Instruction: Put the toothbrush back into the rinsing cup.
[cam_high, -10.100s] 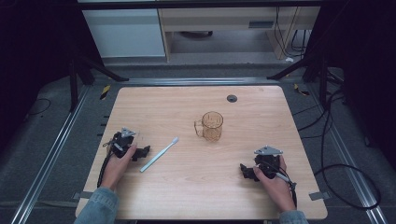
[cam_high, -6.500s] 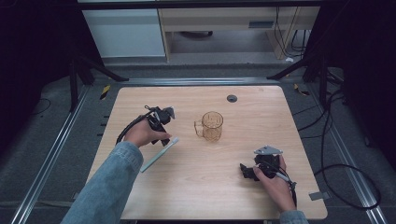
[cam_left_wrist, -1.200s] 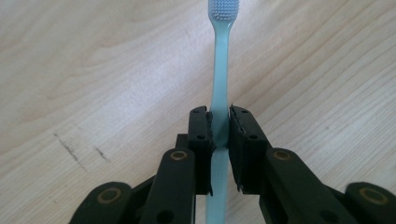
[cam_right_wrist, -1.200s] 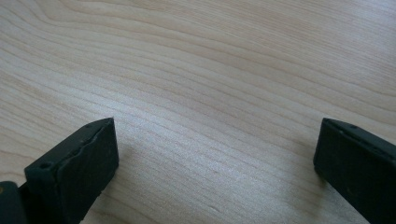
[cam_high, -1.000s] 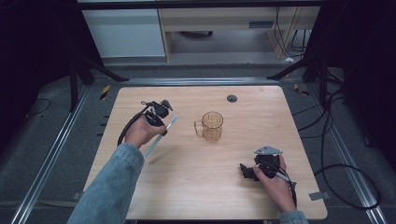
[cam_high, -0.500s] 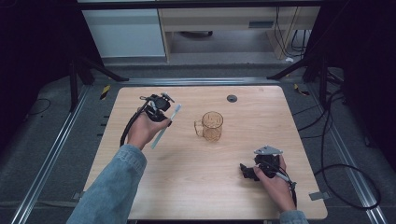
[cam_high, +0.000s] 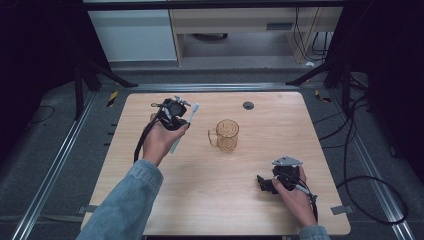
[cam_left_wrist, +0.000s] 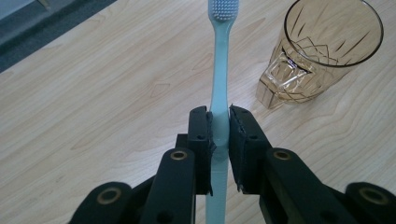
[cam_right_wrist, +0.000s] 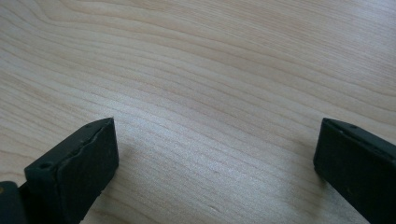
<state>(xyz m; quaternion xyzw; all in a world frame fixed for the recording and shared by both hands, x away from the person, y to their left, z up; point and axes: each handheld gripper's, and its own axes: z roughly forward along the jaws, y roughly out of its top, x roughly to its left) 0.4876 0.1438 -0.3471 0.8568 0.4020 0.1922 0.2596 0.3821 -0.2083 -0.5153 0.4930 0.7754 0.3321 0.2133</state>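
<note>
Left gripper (cam_left_wrist: 219, 128): we are clamping its jaws on the handle of the pale green toothbrush (cam_left_wrist: 219, 70), bristles pointing away from the camera. We are holding the brush lifted over the wooden table (cam_high: 150, 200), left of the amber glass mug (cam_high: 226, 135) and apart from it. The mug is standing upright near the table's middle. Right gripper (cam_high: 265, 184): we are resting it near the front right of the table, jaws spread wide with only bare wood between them.

no readable text, labels or numbers anywhere
</note>
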